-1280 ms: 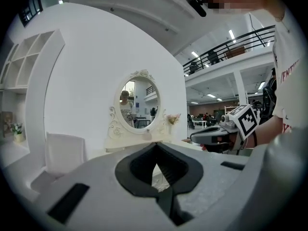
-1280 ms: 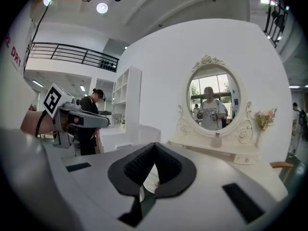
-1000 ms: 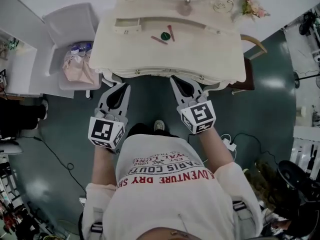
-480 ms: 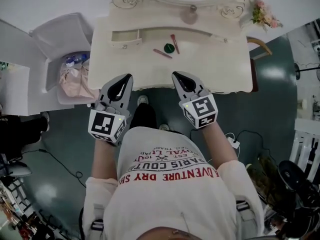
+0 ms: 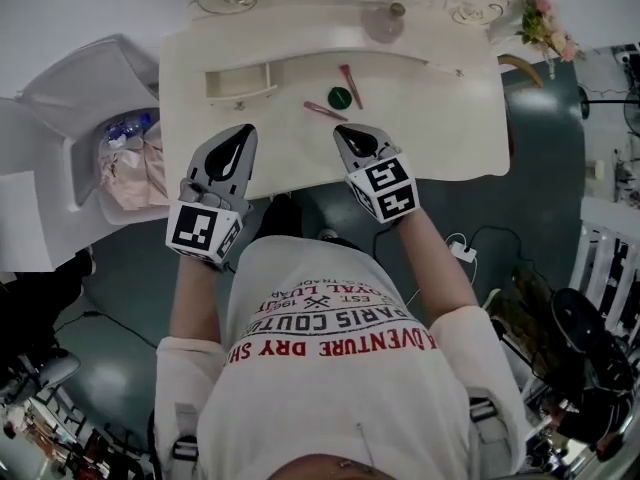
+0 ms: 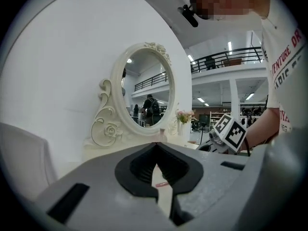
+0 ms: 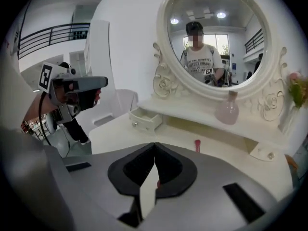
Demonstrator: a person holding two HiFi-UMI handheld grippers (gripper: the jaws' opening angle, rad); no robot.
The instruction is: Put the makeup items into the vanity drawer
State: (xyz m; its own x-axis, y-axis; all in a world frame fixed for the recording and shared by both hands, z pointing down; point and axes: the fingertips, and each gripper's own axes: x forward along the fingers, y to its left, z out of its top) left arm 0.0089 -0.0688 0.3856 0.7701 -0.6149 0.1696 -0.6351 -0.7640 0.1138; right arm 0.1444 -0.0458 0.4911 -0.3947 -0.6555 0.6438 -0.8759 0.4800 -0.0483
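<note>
On the cream vanity top (image 5: 440, 118) lie a green round compact (image 5: 340, 97), a red lipstick (image 5: 350, 84) and a dark pink pencil (image 5: 325, 111). The small drawer (image 5: 238, 78) stands open at the back left, and it also shows in the right gripper view as the drawer (image 7: 145, 118), with the lipstick (image 7: 197, 145) to its right. My left gripper (image 5: 244, 130) is shut and empty over the table's front edge, in front of the drawer. My right gripper (image 5: 343, 131) is shut and empty just in front of the pencil. Both grippers' jaws meet at the tips: left gripper (image 6: 155, 144), right gripper (image 7: 155, 144).
An oval mirror (image 7: 216, 37) rises at the vanity's back, with a pink bottle (image 5: 383, 23) and flowers (image 5: 542, 20) beside it. A white bin (image 5: 120, 153) holding a pink bag stands left of the vanity. Cables (image 5: 462, 250) lie on the floor at right.
Both grippers have moved forward from below the vanity's front edge to over its top. The right one has come close to the makeup items. Both stayed shut.
</note>
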